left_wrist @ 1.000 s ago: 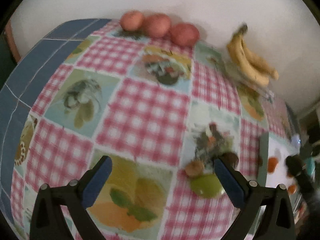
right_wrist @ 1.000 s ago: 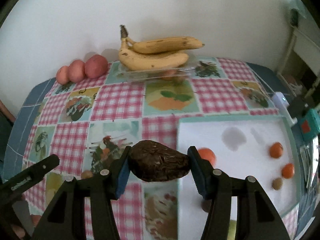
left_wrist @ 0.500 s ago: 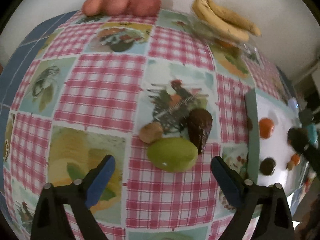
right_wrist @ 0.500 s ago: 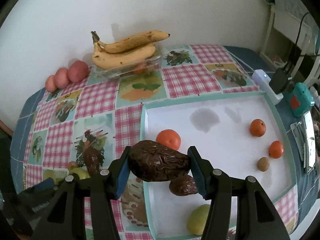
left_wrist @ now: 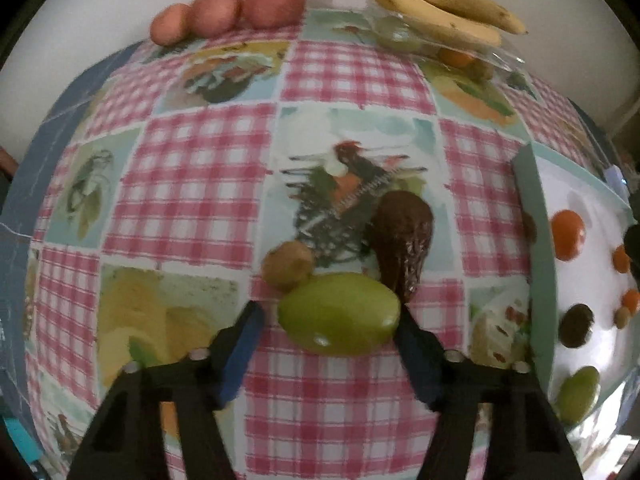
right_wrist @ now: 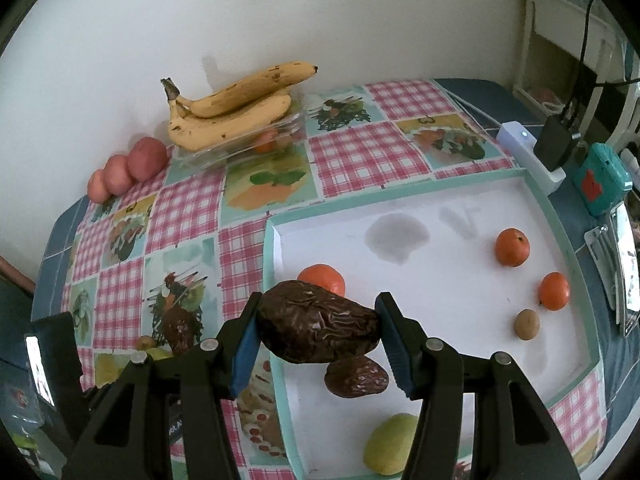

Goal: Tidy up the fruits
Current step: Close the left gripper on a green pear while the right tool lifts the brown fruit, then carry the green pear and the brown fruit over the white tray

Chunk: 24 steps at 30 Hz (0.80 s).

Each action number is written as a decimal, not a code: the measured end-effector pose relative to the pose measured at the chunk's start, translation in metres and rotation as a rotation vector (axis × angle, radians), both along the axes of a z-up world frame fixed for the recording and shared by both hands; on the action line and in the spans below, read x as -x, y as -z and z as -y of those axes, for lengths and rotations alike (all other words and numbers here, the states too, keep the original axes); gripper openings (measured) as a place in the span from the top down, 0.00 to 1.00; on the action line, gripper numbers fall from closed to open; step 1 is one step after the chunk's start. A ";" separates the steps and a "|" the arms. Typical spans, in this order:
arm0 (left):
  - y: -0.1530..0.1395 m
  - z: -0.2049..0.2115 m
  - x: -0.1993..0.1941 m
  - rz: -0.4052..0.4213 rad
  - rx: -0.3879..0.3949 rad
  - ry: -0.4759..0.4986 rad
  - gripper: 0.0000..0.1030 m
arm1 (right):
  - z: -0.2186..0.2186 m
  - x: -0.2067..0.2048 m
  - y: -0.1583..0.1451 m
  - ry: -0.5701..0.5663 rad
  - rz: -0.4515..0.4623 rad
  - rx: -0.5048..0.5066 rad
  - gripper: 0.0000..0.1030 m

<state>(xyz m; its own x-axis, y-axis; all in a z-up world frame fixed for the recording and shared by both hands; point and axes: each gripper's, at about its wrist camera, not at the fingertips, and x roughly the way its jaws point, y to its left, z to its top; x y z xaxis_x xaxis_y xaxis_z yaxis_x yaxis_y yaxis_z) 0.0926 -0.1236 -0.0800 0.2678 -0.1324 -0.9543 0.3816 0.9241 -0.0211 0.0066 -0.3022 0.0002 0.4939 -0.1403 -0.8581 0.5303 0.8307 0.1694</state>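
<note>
Fruit is split between the checked counter [left_wrist: 208, 184] and the white tray [right_wrist: 440, 216]. The left claw [left_wrist: 328, 320] stands released around a green mango [left_wrist: 339, 314] lying on the counter: the right finger touches or nearly touches its end, while the left finger is just clear of the other end. Touching the mango's far side are a small brown kiwi [left_wrist: 287, 266] on the left and a dark wrinkled avocado [left_wrist: 402, 244] on the right, which reaches down to the right finger's tip.

The right claw [right_wrist: 318, 330] is clenched on a second dark avocado [right_wrist: 318, 328], gripped by its two ends and held above the tray's near left corner. Just below it in the tray lies another dark avocado [right_wrist: 356, 378], and behind it an orange [right_wrist: 322, 278] is partly hidden. Nearer the camera sits a second green mango [right_wrist: 390, 454].

Only the right wrist view shows the tray's far side clearly: two more oranges [right_wrist: 512, 247] [right_wrist: 554, 291] and a small brown fruit [right_wrist: 527, 324], well apart from the held avocado. It also shows a white power strip [right_wrist: 528, 152] and a teal device [right_wrist: 602, 184] beyond the tray. Both views show bananas [right_wrist: 232, 110] atop a clear container [right_wrist: 240, 148] and three red potatoes [left_wrist: 228, 12] along the wall. The left wrist view alone shows how the mango sits between the fingers.
</note>
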 end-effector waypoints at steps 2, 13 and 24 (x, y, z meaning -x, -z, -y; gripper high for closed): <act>-0.001 -0.006 -0.003 0.000 0.009 -0.008 0.45 | 0.000 0.000 0.001 0.003 -0.003 -0.002 0.44; -0.006 -0.044 -0.013 -0.033 0.042 -0.040 0.45 | -0.002 -0.002 0.003 0.003 -0.016 0.001 0.44; -0.023 -0.115 -0.041 -0.068 0.127 -0.181 0.45 | -0.003 -0.003 0.000 0.003 -0.010 0.002 0.44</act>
